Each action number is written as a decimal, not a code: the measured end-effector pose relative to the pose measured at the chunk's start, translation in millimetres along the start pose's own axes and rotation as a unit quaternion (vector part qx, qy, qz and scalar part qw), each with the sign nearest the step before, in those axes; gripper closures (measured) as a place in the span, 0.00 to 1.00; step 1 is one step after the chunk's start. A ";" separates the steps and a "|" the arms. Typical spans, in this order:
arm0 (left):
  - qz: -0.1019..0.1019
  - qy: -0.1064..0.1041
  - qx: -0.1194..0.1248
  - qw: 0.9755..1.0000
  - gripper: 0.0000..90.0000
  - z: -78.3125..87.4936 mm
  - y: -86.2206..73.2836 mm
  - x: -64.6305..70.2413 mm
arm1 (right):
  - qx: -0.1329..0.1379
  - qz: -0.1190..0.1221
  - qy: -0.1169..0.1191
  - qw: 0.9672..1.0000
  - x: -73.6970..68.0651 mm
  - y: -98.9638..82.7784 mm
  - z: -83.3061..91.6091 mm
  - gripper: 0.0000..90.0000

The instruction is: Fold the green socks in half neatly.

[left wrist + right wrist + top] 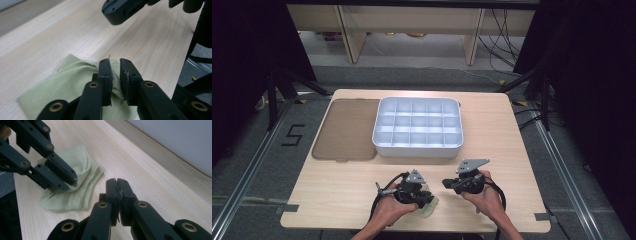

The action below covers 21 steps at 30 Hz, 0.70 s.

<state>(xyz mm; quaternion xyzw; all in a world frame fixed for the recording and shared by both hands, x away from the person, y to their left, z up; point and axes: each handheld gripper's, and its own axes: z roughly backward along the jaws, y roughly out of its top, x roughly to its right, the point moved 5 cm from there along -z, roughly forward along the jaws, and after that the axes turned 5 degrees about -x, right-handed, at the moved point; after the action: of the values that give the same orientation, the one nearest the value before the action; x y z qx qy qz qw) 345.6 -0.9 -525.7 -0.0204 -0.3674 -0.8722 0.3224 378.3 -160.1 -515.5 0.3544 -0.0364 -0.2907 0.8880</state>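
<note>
A pale green ribbed cloth (431,208) lies crumpled on the wooden table near its front edge. My left gripper (430,200) rests low on the cloth (62,82), its jaws a narrow gap apart. A fold of the fabric stands loosely in that gap, and the pads do not pinch it. My right gripper (445,183) hovers just right of the cloth (83,162) with its jaws (117,181) shut together and nothing between them but a few stray fibres. The left gripper (71,181) lies across the cloth in the right gripper view.
A white tray (417,150) with several compartments sits at the table's middle back. A flat brown lid (346,129) lies beside it on the left. Bare wood (337,195) spreads around the hands, and the table's front edge runs just below the cloth.
</note>
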 end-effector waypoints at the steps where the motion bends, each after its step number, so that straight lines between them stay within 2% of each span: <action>1: -0.003 -0.004 -0.001 1.000 0.83 -0.3 -0.2 0.3 | 0.003 -0.002 -0.001 1.000 0.4 -0.7 1.2 0.98; 3: 0.002 -0.016 0.009 1.000 0.73 3.1 1.4 1.4 | 0.003 0.000 0.000 1.000 0.3 -2.2 2.4 0.97; 6: 0.003 -0.024 0.025 0.999 0.64 16.9 5.2 1.3 | 0.005 0.003 0.004 1.000 -0.5 -2.6 2.4 0.97; 9: 0.002 -0.026 0.045 0.999 0.61 35.0 6.6 -2.7 | 0.010 0.000 -0.004 1.000 -1.5 -1.3 5.1 0.96; 11: 0.007 -0.016 0.059 0.998 0.67 51.1 2.2 -12.0 | 0.016 0.000 -0.003 1.000 -5.8 1.3 7.3 0.96; 12: 0.007 -0.016 0.059 0.998 0.71 51.1 2.2 -12.0 | 0.016 0.000 -0.003 1.000 -5.8 1.3 7.3 0.96; 13: 0.006 -0.009 0.057 0.998 0.73 54.6 -1.4 -15.8 | 0.019 0.010 -0.001 1.000 -7.9 3.2 8.3 0.96; 14: 0.002 0.002 0.054 0.999 0.73 56.8 -5.9 -20.1 | 0.019 0.010 -0.001 1.000 -7.9 3.2 8.3 0.96; 18: 0.006 0.029 0.030 0.999 0.85 55.2 -25.6 -36.0 | 0.022 0.019 0.007 1.000 -16.4 7.3 9.6 0.96; 21: 0.003 0.033 0.013 0.999 0.90 47.5 -33.8 -40.9 | 0.023 0.022 0.010 0.999 -21.6 9.7 10.2 0.95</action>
<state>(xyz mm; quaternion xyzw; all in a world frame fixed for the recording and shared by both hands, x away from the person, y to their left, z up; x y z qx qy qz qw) 348.9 70.2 -523.4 0.0116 -0.3678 -0.8666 0.3370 362.4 -149.0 -498.6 0.3770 -0.0422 -0.2665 0.8860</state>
